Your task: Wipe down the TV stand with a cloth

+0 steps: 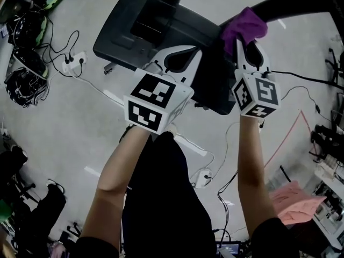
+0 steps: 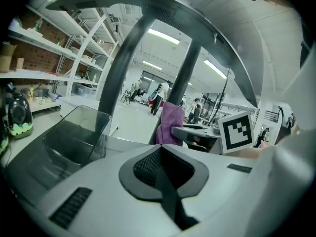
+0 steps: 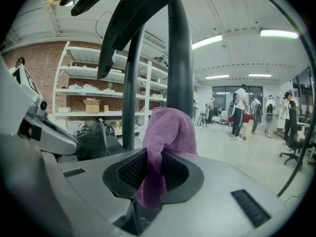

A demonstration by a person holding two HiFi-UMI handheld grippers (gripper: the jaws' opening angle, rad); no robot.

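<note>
Bright ceiling strips, fisheye-warped edges

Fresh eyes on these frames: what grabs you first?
The purple cloth, pinched in the right tool and held up near the TV stand's dark post. Next, the black-and-white marker cubes on both tools, mid-frame in the head view. The left tool is shut on nothing, close to the stand's black base.

The purple cloth [image 3: 170,132] looked soft and fuzzy (like a towel). The TV stand [image 1: 121,42] was dark and smooth. The right gripper [image 3: 150,174] was smooth grey plastic.
</note>
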